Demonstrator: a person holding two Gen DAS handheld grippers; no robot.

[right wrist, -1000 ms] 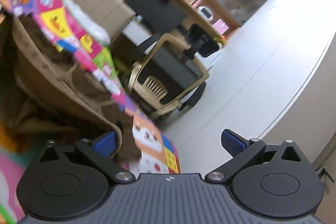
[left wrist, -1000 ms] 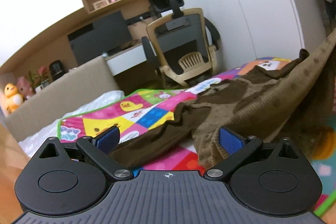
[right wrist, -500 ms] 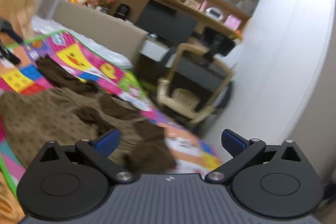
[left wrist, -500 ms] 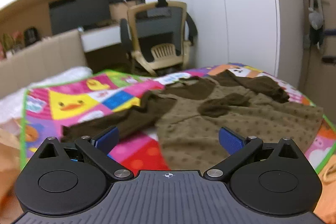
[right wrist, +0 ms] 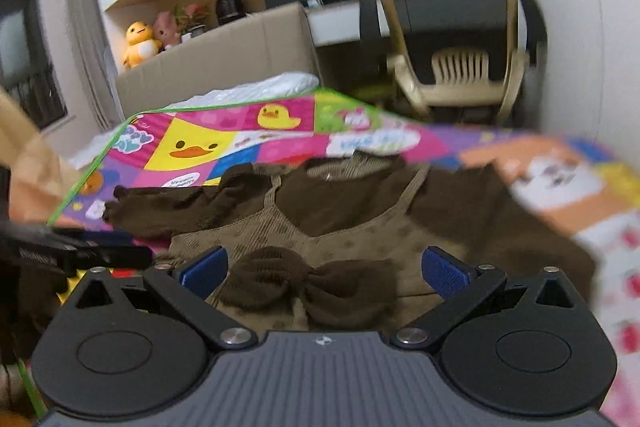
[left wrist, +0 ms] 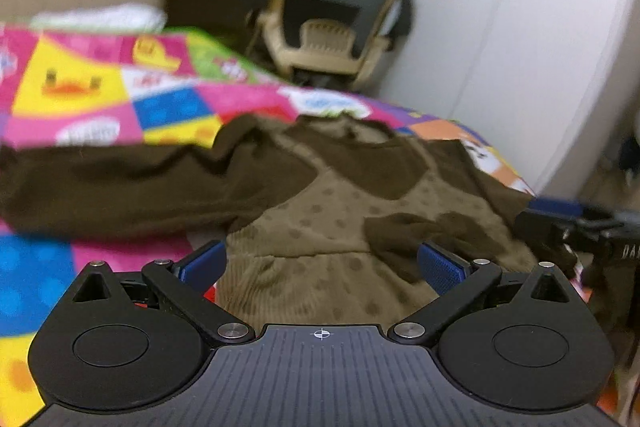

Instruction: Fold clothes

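Here the brown dress (right wrist: 340, 227) lies flat, mat (right wrist: 192, 143) edges bare.

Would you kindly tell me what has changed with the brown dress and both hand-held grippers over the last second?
A second ago the brown dotted dress hung lifted at one side; it now lies spread flat on the colourful patchwork play mat. The right hand-held gripper has swung round and down to face the dress bow, and the left hand-held gripper has come lower over the hem. Both stay open; the mat has not moved.
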